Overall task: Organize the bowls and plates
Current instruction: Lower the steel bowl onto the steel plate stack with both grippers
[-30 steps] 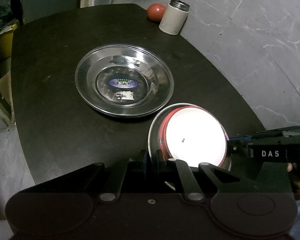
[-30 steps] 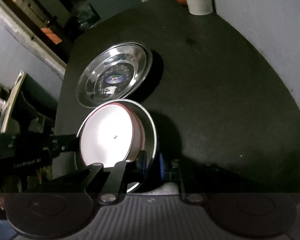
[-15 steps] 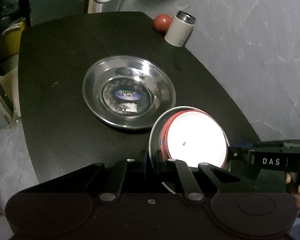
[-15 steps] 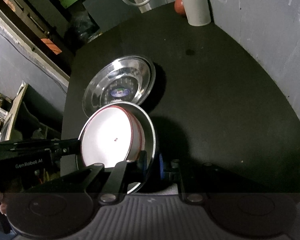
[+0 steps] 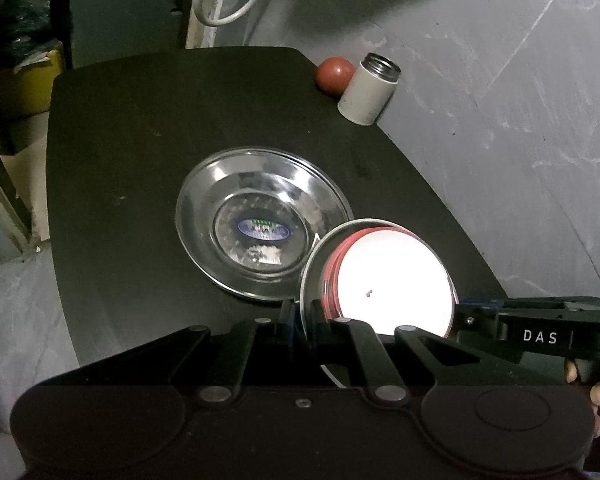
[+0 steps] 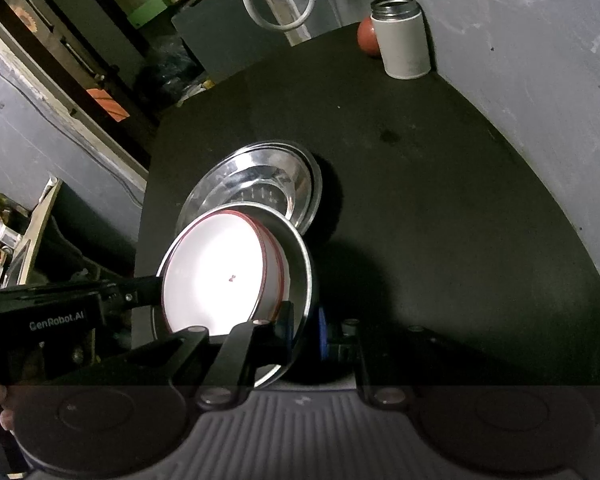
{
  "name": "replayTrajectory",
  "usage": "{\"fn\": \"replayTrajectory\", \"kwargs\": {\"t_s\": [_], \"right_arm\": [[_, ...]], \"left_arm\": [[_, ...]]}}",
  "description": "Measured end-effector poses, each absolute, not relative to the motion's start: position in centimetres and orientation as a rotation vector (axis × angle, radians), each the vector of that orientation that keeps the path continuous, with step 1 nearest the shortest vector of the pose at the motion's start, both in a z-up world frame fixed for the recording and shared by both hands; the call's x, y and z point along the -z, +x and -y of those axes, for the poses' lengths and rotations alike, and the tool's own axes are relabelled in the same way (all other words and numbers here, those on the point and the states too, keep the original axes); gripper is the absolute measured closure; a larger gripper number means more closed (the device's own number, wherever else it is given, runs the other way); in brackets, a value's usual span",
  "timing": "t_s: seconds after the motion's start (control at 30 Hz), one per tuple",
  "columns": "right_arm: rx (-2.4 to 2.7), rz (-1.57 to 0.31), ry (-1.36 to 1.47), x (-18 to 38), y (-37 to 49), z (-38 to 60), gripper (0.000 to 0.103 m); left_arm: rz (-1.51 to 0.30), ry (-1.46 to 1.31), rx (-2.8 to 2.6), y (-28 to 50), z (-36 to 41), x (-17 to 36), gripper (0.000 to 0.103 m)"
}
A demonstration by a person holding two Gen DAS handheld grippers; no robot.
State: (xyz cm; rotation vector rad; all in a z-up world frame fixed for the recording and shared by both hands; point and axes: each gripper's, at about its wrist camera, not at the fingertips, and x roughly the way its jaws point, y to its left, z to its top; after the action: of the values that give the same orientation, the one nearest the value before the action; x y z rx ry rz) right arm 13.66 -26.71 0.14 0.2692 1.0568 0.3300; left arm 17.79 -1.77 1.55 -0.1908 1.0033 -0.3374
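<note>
Clamping one steel bowl (image 5: 312, 264) with its white bowl (image 5: 396, 280): two tools, left tool (image 5: 302, 318), right tool (image 6: 302, 328); one plate (image 5: 228, 200) below

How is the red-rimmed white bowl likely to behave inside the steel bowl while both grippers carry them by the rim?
The white bowl sits loose and off-centre in the steel bowl, so it may slide on the polished metal if tilted. The left gripper and right gripper pinch only the thin steel rim, so the stiff bowl could pivot or slip.
</note>
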Motion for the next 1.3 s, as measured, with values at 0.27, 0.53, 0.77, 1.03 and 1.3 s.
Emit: {"fn": "replayTrajectory", "kwargs": {"t_s": [0.27,0.53,0.77,1.03,1.3], "right_arm": [[-0.344,-1.052,0.261,-0.3,14.8,26.3,0.090],[-0.360,-1.048,0.254,-0.4,16.1,25.9,0.090],[-0.379,-1.052,0.239,-0.4,17.6,25.2,0.090],[-0.402,-1.059,0.218,-0.6,19.6,24.4,0.090],[-0.431,-1.078,0.183,-0.2,21.9,23.0,0.089]], "left_arm": [[-0.999,-0.199,0.322,18.6,1.3,-1.7,0.097],[-0.997,-0.203,0.309,19.8,0.8,-1.9,0.097],[-1.001,-0.206,0.285,21.3,0.3,-1.8,0.097],[-1.014,-0.220,0.253,22.9,-0.5,-1.5,0.097],[-1.026,-0.237,0.208,24.4,-1.6,-0.7,0.097]]}}
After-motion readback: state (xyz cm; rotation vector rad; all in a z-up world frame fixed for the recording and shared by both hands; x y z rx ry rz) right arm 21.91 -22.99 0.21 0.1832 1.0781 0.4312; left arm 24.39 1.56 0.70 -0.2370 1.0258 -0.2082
